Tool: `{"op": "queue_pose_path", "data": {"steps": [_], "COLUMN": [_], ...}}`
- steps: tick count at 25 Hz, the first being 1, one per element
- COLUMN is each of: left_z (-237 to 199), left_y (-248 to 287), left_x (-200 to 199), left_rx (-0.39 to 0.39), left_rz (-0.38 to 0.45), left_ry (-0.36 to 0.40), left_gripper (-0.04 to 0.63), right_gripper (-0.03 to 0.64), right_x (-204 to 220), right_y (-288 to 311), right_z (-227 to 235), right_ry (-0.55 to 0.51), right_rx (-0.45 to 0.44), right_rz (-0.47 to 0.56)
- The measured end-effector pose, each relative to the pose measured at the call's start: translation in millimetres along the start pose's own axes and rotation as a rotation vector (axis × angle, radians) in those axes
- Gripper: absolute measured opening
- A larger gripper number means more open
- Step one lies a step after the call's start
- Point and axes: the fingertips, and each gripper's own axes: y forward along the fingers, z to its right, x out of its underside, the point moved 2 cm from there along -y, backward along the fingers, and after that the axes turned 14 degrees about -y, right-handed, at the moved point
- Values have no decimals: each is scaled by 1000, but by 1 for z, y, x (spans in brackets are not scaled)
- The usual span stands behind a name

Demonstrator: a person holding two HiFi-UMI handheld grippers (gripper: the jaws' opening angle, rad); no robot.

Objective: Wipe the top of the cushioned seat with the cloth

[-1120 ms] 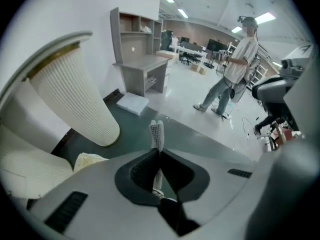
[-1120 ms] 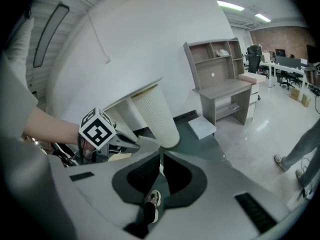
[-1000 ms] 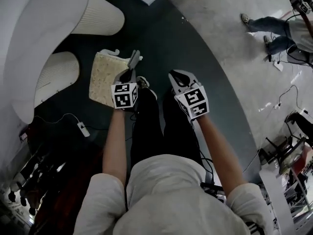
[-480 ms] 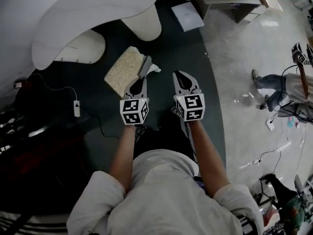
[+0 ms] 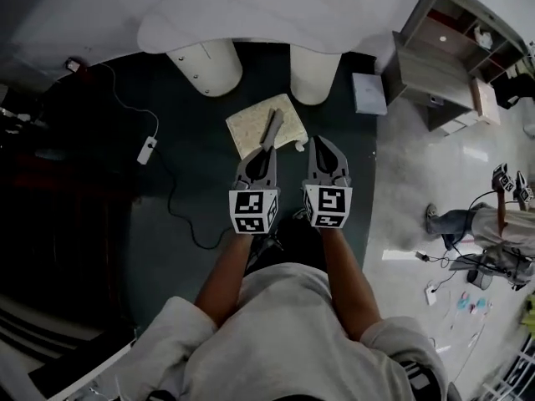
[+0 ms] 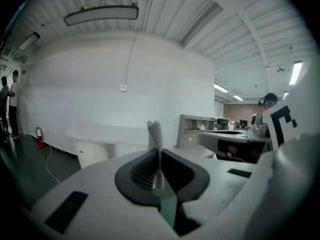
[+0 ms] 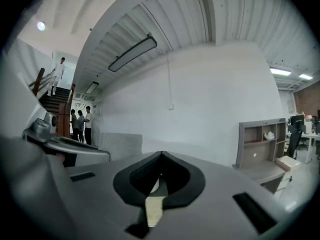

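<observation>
The cushioned seat (image 5: 251, 124) is a cream, textured square pad lying on the dark floor ahead of both grippers. My left gripper (image 5: 262, 153) is shut on a narrow grey cloth (image 5: 272, 128), which sticks out past its tips and shows over the pad in the head view. In the left gripper view the cloth (image 6: 155, 134) stands up from the closed left gripper (image 6: 159, 154). The right gripper (image 5: 324, 150) is beside the left one with its tips together and nothing in them; in the right gripper view this gripper (image 7: 160, 156) points at a white wall.
A white curved counter (image 5: 276, 23) on two round legs (image 5: 205, 65) stands beyond the pad. A grey shelf unit (image 5: 443, 65) and a flat box (image 5: 369, 93) are at the right. A cable with an adapter (image 5: 147, 150) lies at the left. A person (image 5: 493, 224) stands at far right.
Both grippers have come up and away from the pad, which now looks smaller and lies ahead of them instead of to the left. The cloth stays in the left gripper.
</observation>
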Motion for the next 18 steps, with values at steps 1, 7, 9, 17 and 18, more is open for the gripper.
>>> {"op": "queue_pose_path", "data": {"steps": [1,7,9,17,18], "left_z": [1,3,3,21,22], "left_y": [-18,-101,-120,-151,-154], "left_x": [-9,-32,-29,-39,-40], "left_rx": [-15,-79,-102,-152,-158], "left_rz": [35,165,181,255,264], "left_ry": [5,-5,-29,-8,-3], "left_gripper": [28,29,28,29,29], "right_gripper": [9,9,9,9,9], "right_x": [-12,-51,-62,-99,-102], "right_y": [-11,-58,-67,-85,-88], "right_z": [-9,-50,-59,-63,-63], "right_ry": [-3,-13,-51,-154,-163], "right_rx": [4,-69,-102,-178,-185], "right_rz": [21,82,86,141,152]}}
